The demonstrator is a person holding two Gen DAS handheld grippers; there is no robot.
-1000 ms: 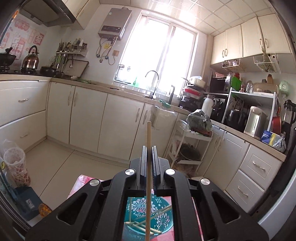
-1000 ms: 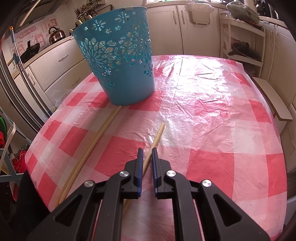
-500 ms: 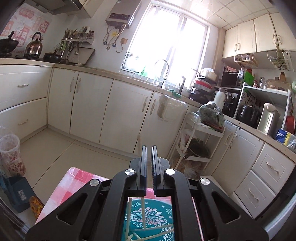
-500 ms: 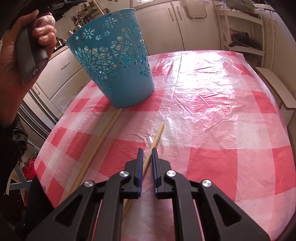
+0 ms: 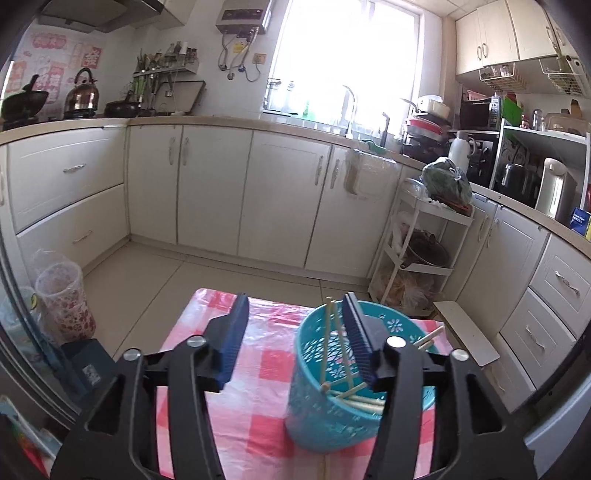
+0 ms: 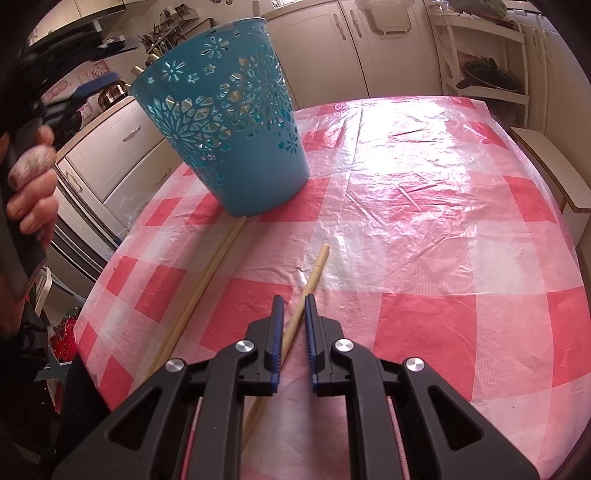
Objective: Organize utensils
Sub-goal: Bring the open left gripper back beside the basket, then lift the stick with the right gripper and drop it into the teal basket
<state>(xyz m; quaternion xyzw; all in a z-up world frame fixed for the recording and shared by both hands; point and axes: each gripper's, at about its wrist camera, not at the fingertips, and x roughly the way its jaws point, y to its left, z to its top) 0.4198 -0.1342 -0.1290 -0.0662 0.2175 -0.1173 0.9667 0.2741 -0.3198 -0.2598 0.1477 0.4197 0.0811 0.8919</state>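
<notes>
While L gripper (image 5: 291,332) gapes empty over basket (image 5: 354,417) (jaws just opened)
R view only: R gripper (image 6: 294,314) nearly closed round chopstick (image 6: 314,273), grip unclear.

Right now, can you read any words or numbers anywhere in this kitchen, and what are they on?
No text here can be read for sure.
Pink wall posters: red characters, too blurred to read.
Blue box on the counter: white print, too small to read.
Dark box on the floor: a white label, too blurred to read.
Water heater: its front panel shows no readable marking.
</notes>
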